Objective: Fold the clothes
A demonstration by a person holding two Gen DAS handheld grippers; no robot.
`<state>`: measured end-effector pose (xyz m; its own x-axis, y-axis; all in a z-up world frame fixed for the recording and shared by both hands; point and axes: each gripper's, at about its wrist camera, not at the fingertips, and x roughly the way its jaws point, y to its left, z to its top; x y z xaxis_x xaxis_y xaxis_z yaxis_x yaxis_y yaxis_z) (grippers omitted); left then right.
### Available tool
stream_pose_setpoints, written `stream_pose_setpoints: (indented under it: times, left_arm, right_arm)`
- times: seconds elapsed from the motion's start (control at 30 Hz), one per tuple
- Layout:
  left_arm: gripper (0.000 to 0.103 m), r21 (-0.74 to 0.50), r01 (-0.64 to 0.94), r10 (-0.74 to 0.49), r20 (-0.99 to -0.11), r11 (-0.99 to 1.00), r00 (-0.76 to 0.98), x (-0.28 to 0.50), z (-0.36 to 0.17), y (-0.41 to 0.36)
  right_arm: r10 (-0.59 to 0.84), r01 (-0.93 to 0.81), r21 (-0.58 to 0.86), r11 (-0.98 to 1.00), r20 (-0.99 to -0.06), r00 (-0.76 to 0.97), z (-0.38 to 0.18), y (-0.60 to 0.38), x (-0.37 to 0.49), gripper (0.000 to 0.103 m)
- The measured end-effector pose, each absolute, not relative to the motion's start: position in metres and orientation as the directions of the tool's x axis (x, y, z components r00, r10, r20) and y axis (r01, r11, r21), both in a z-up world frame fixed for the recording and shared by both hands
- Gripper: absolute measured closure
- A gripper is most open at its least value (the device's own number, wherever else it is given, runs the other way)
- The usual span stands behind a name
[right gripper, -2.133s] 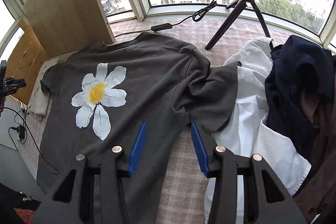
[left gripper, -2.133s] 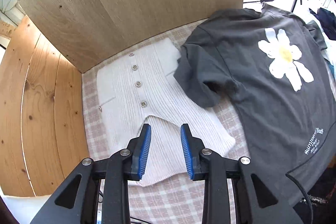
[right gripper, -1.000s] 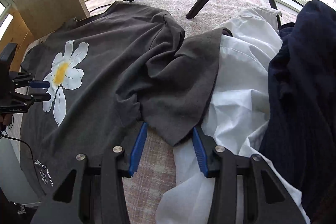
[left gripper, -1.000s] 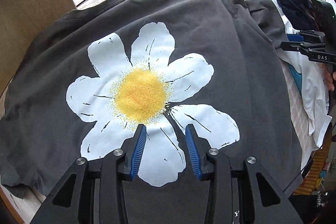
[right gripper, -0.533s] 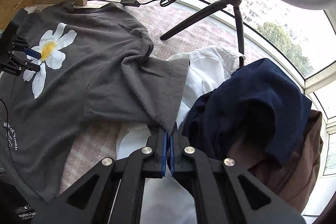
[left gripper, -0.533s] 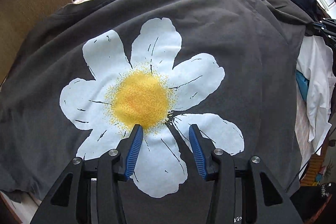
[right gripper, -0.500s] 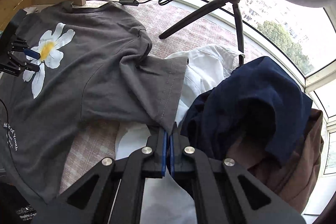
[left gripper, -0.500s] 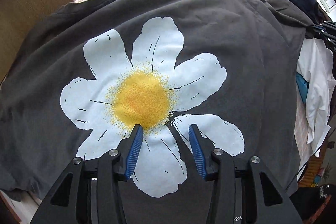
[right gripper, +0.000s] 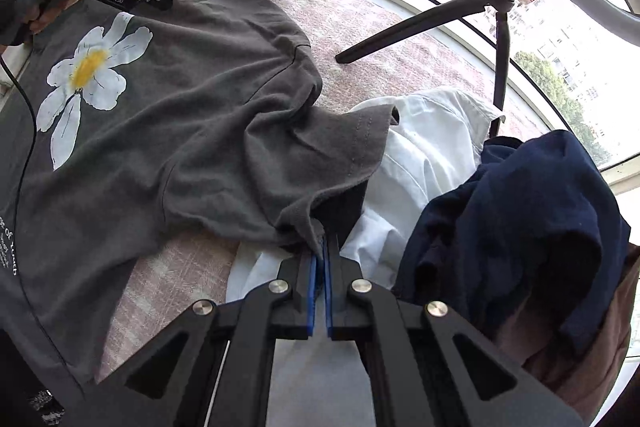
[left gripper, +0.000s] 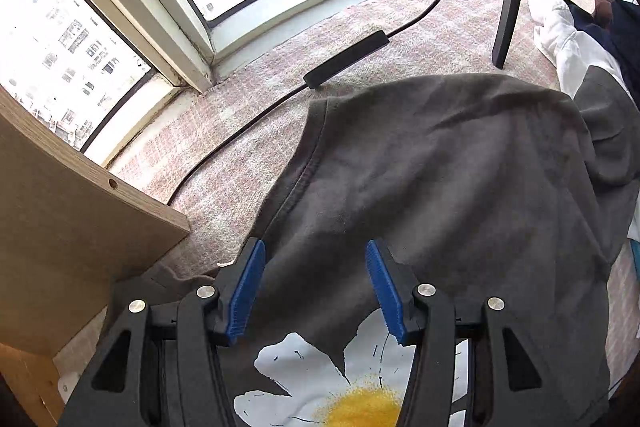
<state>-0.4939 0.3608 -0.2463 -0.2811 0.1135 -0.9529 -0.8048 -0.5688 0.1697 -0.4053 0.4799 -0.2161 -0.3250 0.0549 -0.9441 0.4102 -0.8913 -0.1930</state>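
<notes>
Our right gripper (right gripper: pixel 320 247) is pinched tight on the sleeve hem of the grey T-shirt (right gripper: pixel 192 115), which lies spread on the checked cloth (right gripper: pixel 176 267). Our left gripper (left gripper: pixel 312 267) hangs wide open above the shirt's collar area, gripping nothing. Beside the sleeve we count one white shirt (right gripper: pixel 432 155) and one navy garment (right gripper: pixel 532 211), heaped together. One tripod (right gripper: pixel 496 27) stands behind.

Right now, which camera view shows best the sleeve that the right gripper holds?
The right wrist view: the right gripper is shut on the grey sleeve, whose hem and folds show fully. The left wrist view shows only a part of that sleeve at the far right edge.
</notes>
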Motion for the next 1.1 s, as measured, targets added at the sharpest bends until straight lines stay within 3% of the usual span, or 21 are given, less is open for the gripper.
stream_pose_setpoints:
  times: [0.07, 0.13, 0.23, 0.53, 0.67, 0.8, 0.87, 0.9, 0.93, 0.97, 1.1]
  left_arm:
    - [0.056, 0.202, -0.820, 0.088, -0.952, -0.535, -0.292, -0.495, -0.258, 0.363]
    - [0.091, 0.168, -0.826, 0.097, -0.961, -0.538, -0.259, -0.499, -0.263, 0.362]
    - [0.101, 0.167, -0.809, 0.114, -0.954, -0.564, -0.277, -0.508, -0.260, 0.360]
    - [0.101, 0.222, -0.727, 0.097, -0.924, -0.650, -0.370, -0.543, -0.254, 0.351]
    - [0.103, 0.339, -0.671, 0.025, -0.882, -0.660, -0.470, -0.556, -0.257, 0.351]
    - [0.103, 0.208, -0.683, 0.107, -0.915, -0.701, -0.389, -0.563, -0.246, 0.341]
    - [0.100, 0.104, -0.727, 0.179, -0.937, -0.678, -0.301, -0.552, -0.240, 0.342]
    - [0.084, 0.070, -0.768, 0.213, -0.941, -0.636, -0.262, -0.537, -0.239, 0.350]
    - [0.055, 0.074, -0.798, 0.212, -0.946, -0.599, -0.246, -0.525, -0.241, 0.355]
    - [0.046, 0.077, -0.825, 0.209, -0.950, -0.560, -0.231, -0.512, -0.244, 0.361]
    - [0.048, 0.091, -0.873, 0.184, -0.962, -0.480, -0.201, -0.478, -0.259, 0.385]
  right_arm:
    - [0.050, 0.417, -0.188, -0.889, -0.946, -0.320, -0.220, 0.480, -0.407, 0.100]
    - [0.041, 0.421, -0.181, -0.889, -0.947, -0.320, -0.222, 0.482, -0.407, 0.100]
    - [0.042, 0.435, -0.185, -0.881, -0.948, -0.316, -0.225, 0.481, -0.408, 0.100]
    - [0.062, 0.419, -0.205, -0.884, -0.942, -0.330, -0.227, 0.485, -0.413, 0.101]
    - [0.058, 0.367, -0.198, -0.909, -0.932, -0.358, -0.222, 0.493, -0.420, 0.101]
    - [0.007, 0.382, -0.157, -0.911, -0.930, -0.367, -0.216, 0.490, -0.420, 0.101]
    - [0.010, 0.395, -0.155, -0.906, -0.938, -0.347, -0.218, 0.489, -0.411, 0.098]
    - [0.008, 0.395, -0.151, -0.906, -0.940, -0.341, -0.217, 0.489, -0.408, 0.098]
    - [-0.002, 0.396, -0.138, -0.908, -0.943, -0.333, -0.216, 0.491, -0.407, 0.095]
    - [-0.015, 0.392, -0.119, -0.912, -0.946, -0.324, -0.215, 0.494, -0.406, 0.090]
    - [-0.030, 0.375, -0.097, -0.922, -0.947, -0.319, -0.211, 0.495, -0.403, 0.087]
